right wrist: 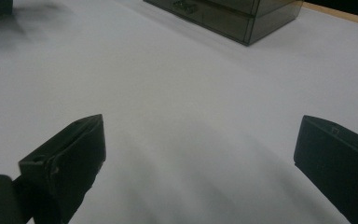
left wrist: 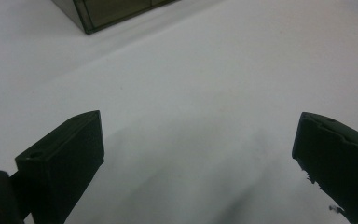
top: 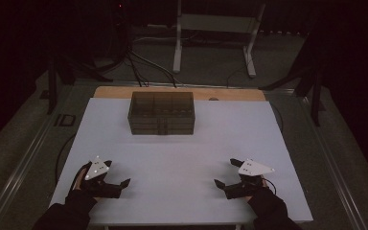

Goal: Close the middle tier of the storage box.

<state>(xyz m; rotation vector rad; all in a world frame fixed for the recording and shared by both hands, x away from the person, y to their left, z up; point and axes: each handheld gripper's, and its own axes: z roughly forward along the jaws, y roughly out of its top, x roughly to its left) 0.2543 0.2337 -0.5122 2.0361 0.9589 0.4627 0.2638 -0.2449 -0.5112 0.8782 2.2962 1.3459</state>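
The high view looked forward and down from afar; both gripper views sat low over the white table sheet (left wrist: 205,84), sharing the smoky translucent drawer box (right wrist: 233,16).

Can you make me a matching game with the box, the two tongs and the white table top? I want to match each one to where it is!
Things:
1. drawer box
2. left tongs
3. right tongs
4. white table top

Places or states:
A. near edge, right side, open
B. lies under everything
C. far middle of the table
D. near edge, left side, open

Pairs: 1-C, 2-D, 3-A, 4-B
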